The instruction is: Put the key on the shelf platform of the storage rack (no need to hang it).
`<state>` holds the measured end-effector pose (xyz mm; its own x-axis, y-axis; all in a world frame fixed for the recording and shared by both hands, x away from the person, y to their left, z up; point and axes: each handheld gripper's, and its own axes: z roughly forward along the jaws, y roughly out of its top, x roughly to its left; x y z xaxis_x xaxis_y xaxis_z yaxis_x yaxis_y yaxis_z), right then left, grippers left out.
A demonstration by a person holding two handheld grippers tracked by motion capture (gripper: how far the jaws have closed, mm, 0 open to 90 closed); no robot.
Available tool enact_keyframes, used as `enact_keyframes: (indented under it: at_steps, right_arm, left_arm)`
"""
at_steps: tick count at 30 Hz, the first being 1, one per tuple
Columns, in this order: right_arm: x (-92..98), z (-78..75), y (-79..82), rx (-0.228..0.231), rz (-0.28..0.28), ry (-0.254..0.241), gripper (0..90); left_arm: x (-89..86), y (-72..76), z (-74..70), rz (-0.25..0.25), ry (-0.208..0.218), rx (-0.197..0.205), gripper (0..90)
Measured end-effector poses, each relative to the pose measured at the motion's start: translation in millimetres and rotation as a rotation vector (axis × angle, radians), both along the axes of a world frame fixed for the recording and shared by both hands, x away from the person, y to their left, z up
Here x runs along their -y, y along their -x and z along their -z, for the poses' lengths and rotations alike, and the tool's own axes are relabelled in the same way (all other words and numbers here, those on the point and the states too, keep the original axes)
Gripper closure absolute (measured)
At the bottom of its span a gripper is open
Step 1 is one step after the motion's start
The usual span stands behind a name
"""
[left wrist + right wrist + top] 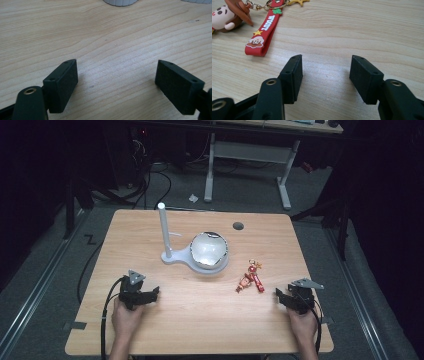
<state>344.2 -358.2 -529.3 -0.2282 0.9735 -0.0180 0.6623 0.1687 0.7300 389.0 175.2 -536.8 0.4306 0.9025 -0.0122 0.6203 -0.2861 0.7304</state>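
Looks like we haven't started anything: left hand-held gripper (150,294) and right hand-held gripper (286,298) both sit released on the worktop (200,320), nothing held. The red keychain (250,277) lies untouched near the white stand (197,252).

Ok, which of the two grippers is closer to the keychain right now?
The right gripper: the keychain with its red strap lies just ahead of its open jaws, while the left gripper sits across the table.

Red strap (263,35): white txt "WOODY".
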Motion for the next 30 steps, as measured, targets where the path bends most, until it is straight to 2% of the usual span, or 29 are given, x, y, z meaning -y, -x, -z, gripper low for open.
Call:
enact_keyframes:
  at_steps: [6,13,30]
  right_arm:
    - [-0.1,0.0,-0.3,0.000,0.001,-0.001,43.5]
    - [-0.9,0.2,-1.1,-0.005,0.011,0.000,37.9]
    - [-3.1,0.3,-0.3,-0.007,0.014,0.005,34.5]
  left_arm:
    - [0.0,-0.1,0.1,0.000,0.001,0.001,18.8]
    - [-0.1,0.0,-0.1,0.001,-0.001,-0.001,18.8]
    - [0.0,-0.1,0.0,0.001,0.000,0.001,18.8]
